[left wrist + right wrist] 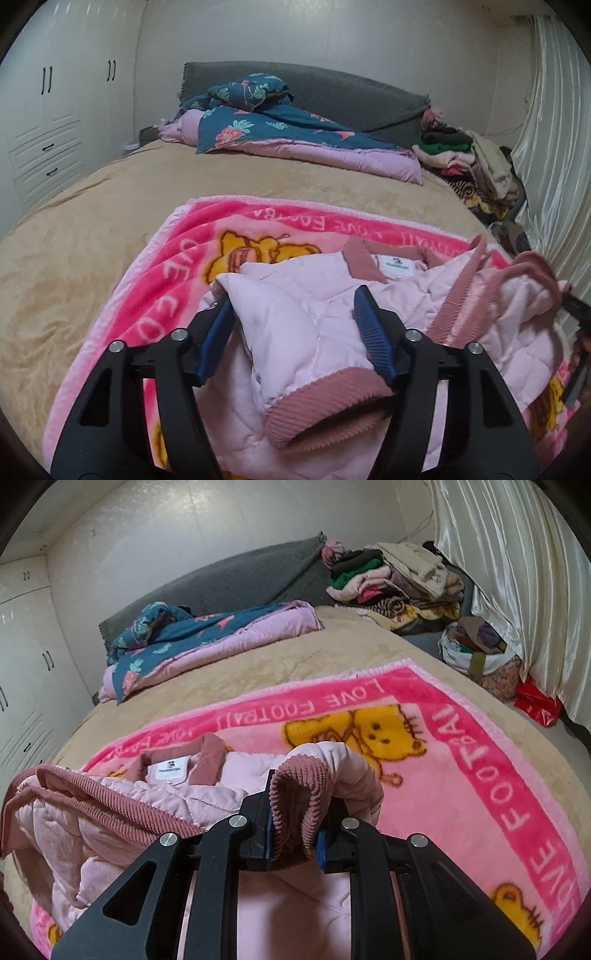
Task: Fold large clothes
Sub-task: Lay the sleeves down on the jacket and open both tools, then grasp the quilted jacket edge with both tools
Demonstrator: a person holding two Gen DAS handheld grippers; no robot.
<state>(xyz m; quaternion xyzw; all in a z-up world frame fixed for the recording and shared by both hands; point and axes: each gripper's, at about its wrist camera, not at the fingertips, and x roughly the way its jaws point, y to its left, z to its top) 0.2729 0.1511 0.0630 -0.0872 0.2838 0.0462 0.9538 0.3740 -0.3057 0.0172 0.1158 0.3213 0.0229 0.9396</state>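
left gripper (295, 325) jaws spread wide around the pink jacket (317, 317) sleeve; right gripper (295, 834) jaws clamp the cuff (299, 794), bear blanket (461, 760) at 2 o'clock.

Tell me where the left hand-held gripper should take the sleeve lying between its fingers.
Probably just behind the ribbed cuff of the pink jacket, closing the left hand-held gripper from both sides. The sleeve lies lengthwise between the open fingers, cuff end nearest the camera, and the thick rib should resist slipping.

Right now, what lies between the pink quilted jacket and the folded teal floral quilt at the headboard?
Pink cartoon-bear blanket beneath the pink quilted jacket, then bare tan bedspread up to the folded teal floral quilt; clearest in the right wrist view.
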